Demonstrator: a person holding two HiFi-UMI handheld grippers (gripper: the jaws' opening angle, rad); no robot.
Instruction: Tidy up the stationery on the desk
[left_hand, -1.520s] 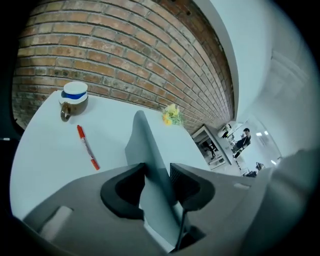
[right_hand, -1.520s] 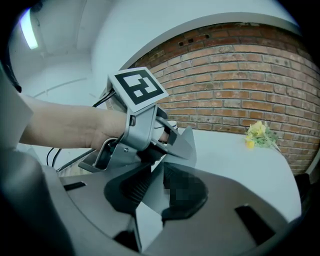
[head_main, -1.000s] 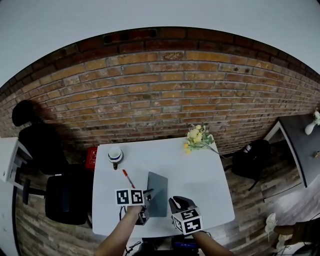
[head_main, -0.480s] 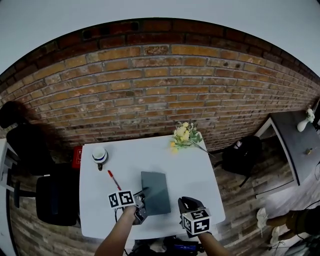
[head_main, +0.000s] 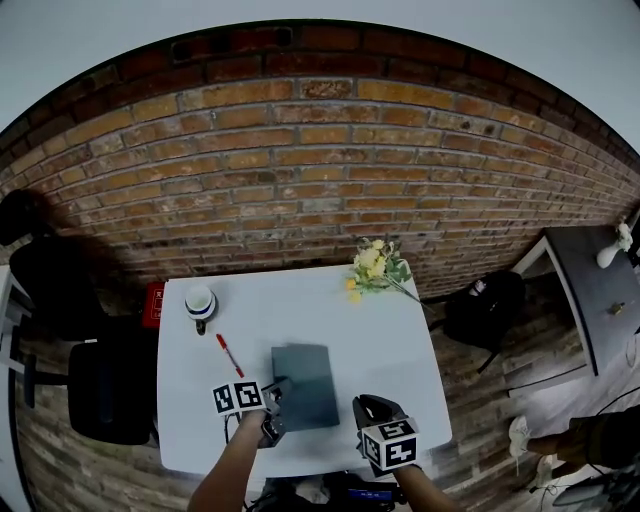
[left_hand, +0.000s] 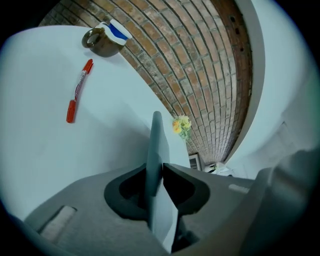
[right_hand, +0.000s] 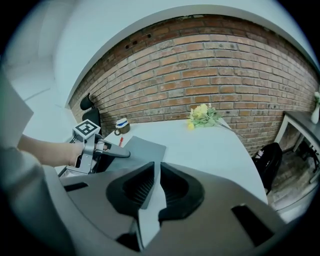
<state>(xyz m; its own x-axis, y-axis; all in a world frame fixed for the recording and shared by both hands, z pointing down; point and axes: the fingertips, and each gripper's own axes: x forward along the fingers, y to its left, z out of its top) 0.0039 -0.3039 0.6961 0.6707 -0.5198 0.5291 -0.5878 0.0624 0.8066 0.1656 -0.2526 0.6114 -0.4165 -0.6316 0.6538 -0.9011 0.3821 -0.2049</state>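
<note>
Your left gripper (head_main: 275, 390) has its two fingers pressed tight on the near left edge of the grey notebook (head_main: 305, 385). In the left gripper view the thin grey cover stands right between the pads, with no gap on either side. The notebook sits in the middle of the white table (head_main: 390, 340), closer to your side than to the brick wall. From the right gripper view it looks like it lies on the table, but you cannot be sure that the held edge is all the way down.

A second ago the notebook looked thin and slanted in the head view. Now it looks wider and more square to the table edges. Your left gripper had hold of the same edge then too.

Your right gripper (right_hand: 156, 175) holds nothing. Its fingers are almost together, with only a thin slit between them, and you can see the table through it. It hangs over the near right part of the table, a little to the right of the notebook and not touching it, much as it did a second ago.

The other things have not moved. The red pen (head_main: 230, 355) lies on the table just left of the notebook. The mug (head_main: 200, 302) stands at the far left corner, and the yellow flowers (head_main: 375, 268) lie at the far edge by the wall.
</note>
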